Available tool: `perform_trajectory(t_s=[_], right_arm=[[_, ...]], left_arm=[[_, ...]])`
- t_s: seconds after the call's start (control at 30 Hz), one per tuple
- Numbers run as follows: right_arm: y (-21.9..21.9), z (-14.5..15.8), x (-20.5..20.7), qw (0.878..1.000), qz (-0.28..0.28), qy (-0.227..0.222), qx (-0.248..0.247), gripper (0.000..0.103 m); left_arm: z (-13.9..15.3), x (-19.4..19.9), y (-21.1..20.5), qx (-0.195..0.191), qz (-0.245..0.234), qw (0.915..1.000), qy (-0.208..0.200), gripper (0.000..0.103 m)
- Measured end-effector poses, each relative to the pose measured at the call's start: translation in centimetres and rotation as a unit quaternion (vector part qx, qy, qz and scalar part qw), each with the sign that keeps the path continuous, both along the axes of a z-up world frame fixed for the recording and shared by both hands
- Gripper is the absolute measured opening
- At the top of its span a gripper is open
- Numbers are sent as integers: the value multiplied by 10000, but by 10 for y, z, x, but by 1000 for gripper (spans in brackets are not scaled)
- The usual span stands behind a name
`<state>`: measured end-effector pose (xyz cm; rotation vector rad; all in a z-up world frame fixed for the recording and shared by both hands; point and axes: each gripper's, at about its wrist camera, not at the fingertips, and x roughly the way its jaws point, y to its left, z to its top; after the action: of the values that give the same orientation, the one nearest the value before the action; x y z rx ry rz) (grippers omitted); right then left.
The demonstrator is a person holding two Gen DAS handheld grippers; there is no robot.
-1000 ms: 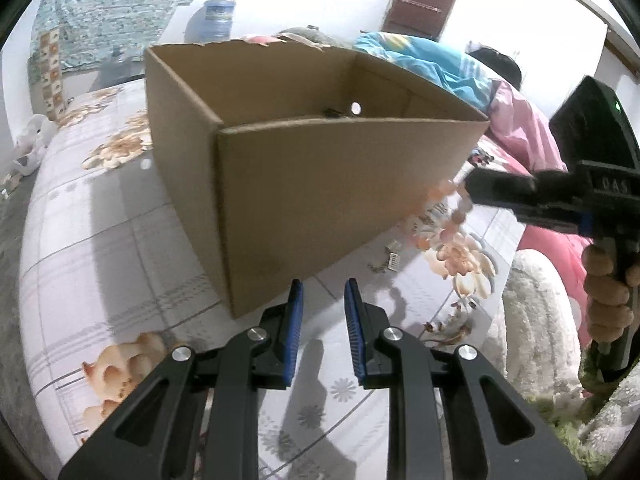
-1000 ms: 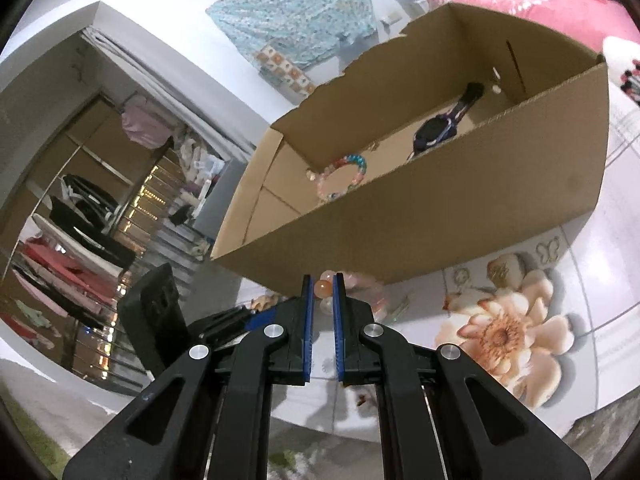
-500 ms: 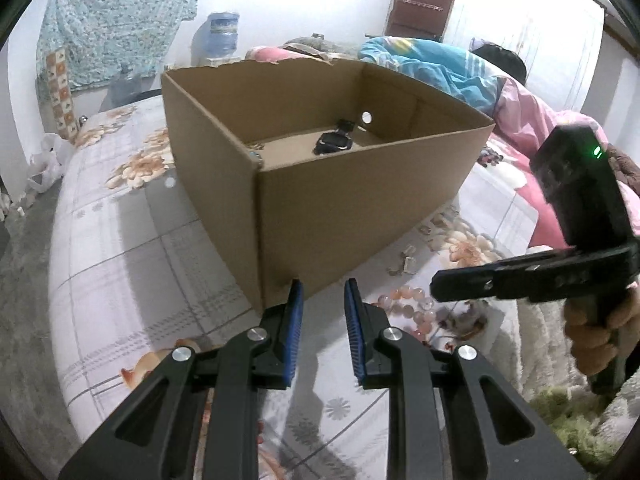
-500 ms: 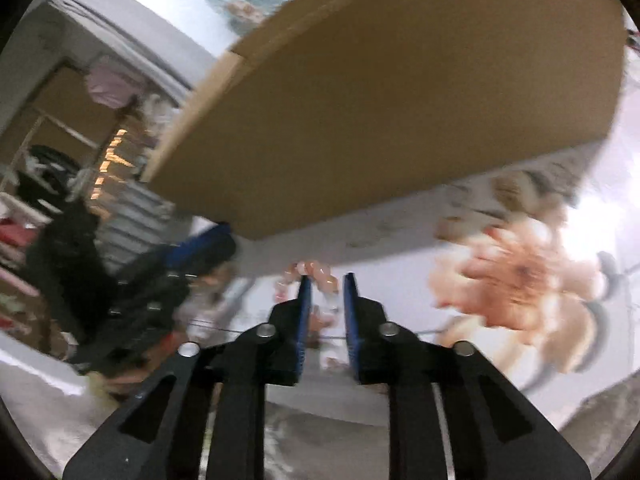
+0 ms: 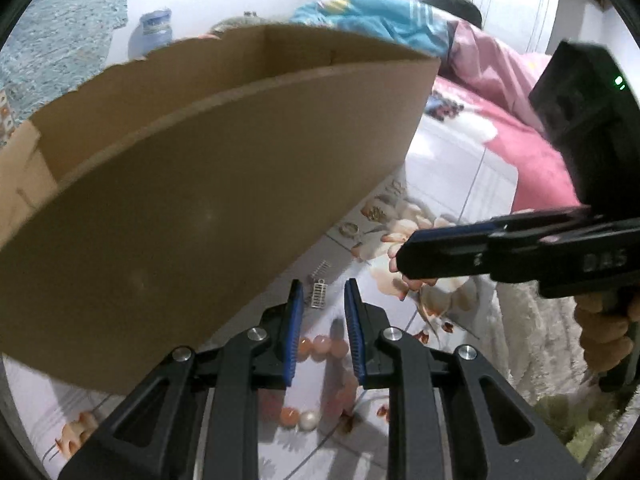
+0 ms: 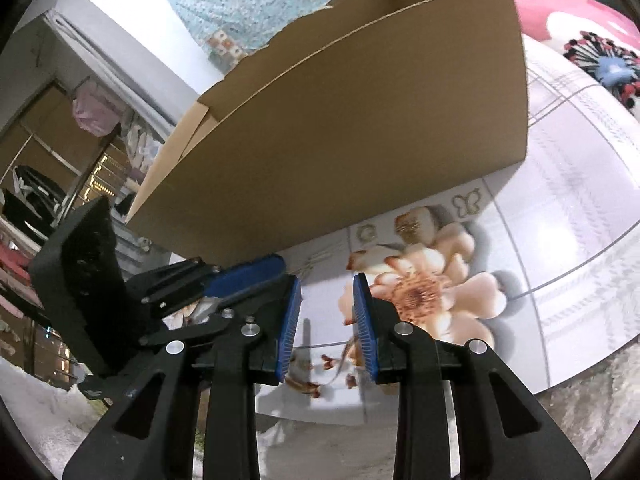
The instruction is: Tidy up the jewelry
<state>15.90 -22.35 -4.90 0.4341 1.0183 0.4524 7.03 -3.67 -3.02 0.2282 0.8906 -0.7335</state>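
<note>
A peach bead bracelet [image 5: 320,348] lies on the floral sheet right under my left gripper [image 5: 320,300], which is open and empty above it. Small silver charms [image 5: 319,295] lie just beyond its tips. The cardboard box [image 5: 192,208] stands close on the left; its inside is hidden. My right gripper [image 6: 323,300] is open and empty over a printed flower, and shows from the side in the left wrist view [image 5: 404,258]. Small gold pieces [image 6: 466,202] lie by the box's foot [image 6: 360,140].
A person in blue and pink lies behind the box [image 5: 400,20]. A pink blanket [image 5: 532,160] and a white fluffy cover [image 5: 520,360] lie at the right. A wardrobe with clothes [image 6: 60,160] stands beyond the bed's edge.
My right gripper opened and let go of the bead bracelet, which now lies on the sheet. My left gripper moved in low over the bracelet, closer to the box.
</note>
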Motion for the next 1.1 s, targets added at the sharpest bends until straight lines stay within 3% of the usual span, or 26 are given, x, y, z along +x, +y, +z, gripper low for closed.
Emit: perform_trajectory(t_s=[0.2, 0.37, 0.5, 0.57, 0.7, 0.9, 1.1], right_arm=[[-11, -2, -1, 9999, -43, -23, 140, 28], [-24, 0, -16, 9998, -43, -49, 213, 28], [-28, 2, -21, 9996, -101, -85, 234, 28], [-30, 3, -21, 9996, -124, -88, 248, 28], [-33, 7, -27, 9996, -145, -141, 211, 28], [-25, 13, -34, 9996, -54, -277, 21, 28], [4, 21, -35, 9951, 314, -721, -603, 35]], left_arm=[[-5, 5, -8, 223, -48, 9997, 7, 20], [-5, -2, -17, 653, -197, 9974, -220, 20], [-4, -5, -20, 758, -299, 9963, -269, 7], [-4, -6, -20, 767, -305, 9961, -310, 6], [-2, -8, -13, 638, -248, 9972, -304, 6], [22, -16, 16, 131, -138, 9988, -446, 6], [39, -21, 42, -282, 21, 9984, -493, 6]])
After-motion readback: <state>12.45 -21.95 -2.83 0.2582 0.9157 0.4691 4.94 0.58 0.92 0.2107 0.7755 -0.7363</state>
